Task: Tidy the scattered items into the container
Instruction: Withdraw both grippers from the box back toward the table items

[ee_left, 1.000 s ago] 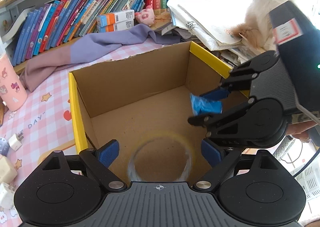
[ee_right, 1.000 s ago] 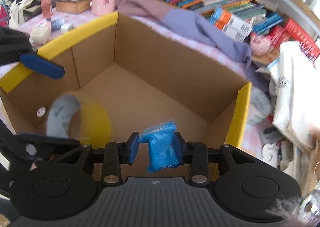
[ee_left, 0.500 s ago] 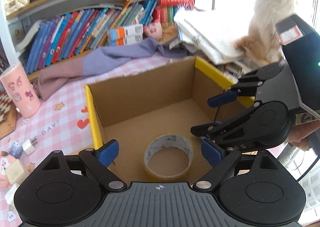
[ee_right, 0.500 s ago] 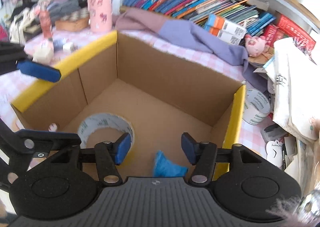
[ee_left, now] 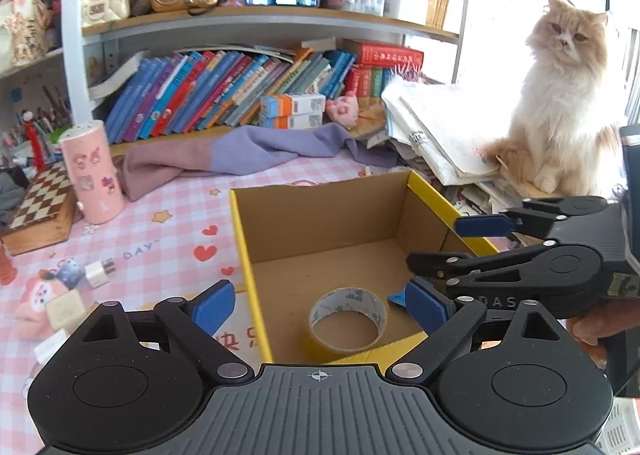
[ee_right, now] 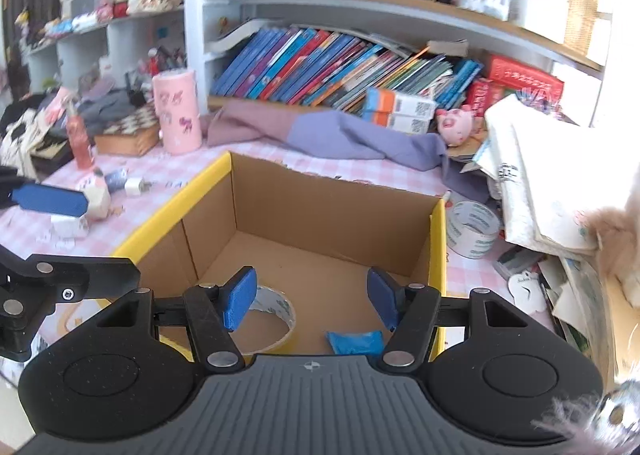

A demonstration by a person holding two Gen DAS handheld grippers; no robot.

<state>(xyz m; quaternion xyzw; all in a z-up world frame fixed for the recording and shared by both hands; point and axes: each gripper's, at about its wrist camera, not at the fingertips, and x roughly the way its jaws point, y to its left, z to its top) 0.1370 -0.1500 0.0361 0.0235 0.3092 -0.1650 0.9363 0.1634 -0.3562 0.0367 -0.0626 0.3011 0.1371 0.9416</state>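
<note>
Left gripper, mine: jaws wide, empty, over the box; white plug lies left of box (my nearer side).

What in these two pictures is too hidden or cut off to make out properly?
- Blue plastic packet in the brown cardboard box: left wrist view shows only a corner behind the left gripper.
- Roll of clear tape: right wrist view, partly behind the right gripper.
- Small items on the pink checked tablecloth: blurred.

box mouth open, tape roll alongside
</note>
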